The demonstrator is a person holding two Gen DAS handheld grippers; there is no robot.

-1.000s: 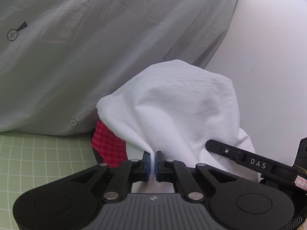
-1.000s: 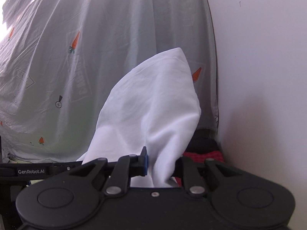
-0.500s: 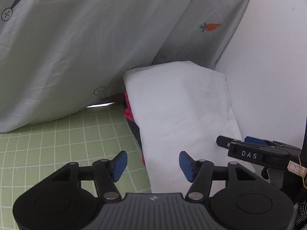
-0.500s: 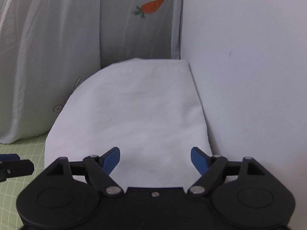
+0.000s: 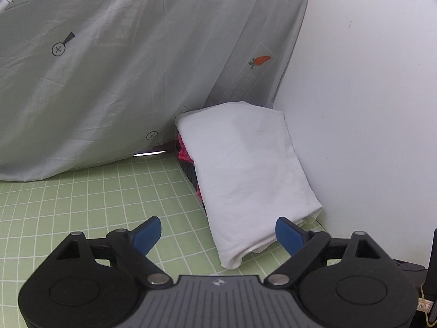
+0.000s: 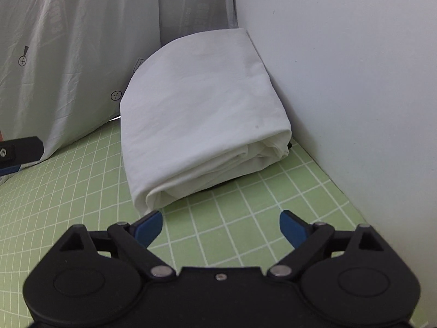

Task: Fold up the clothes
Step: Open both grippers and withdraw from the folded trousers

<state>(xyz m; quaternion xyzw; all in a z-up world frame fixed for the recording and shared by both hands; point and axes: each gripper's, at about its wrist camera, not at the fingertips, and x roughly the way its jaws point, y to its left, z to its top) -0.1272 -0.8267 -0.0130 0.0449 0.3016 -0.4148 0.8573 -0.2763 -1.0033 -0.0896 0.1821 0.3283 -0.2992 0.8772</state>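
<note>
The folded white garment lies on the green grid mat against the wall; left tool and right tool both opening, empty.

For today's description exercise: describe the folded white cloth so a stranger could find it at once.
Find the green grid mat where it meets the white wall. In that corner, before the grey carrot-print sheet, lies the white cloth. It is the only plain white bundle, folded thick, on top of red checked fabric.

Soft, even daylight, faint shadows, sharp focus, strong fisheye bending and dark corners at edges.
</note>
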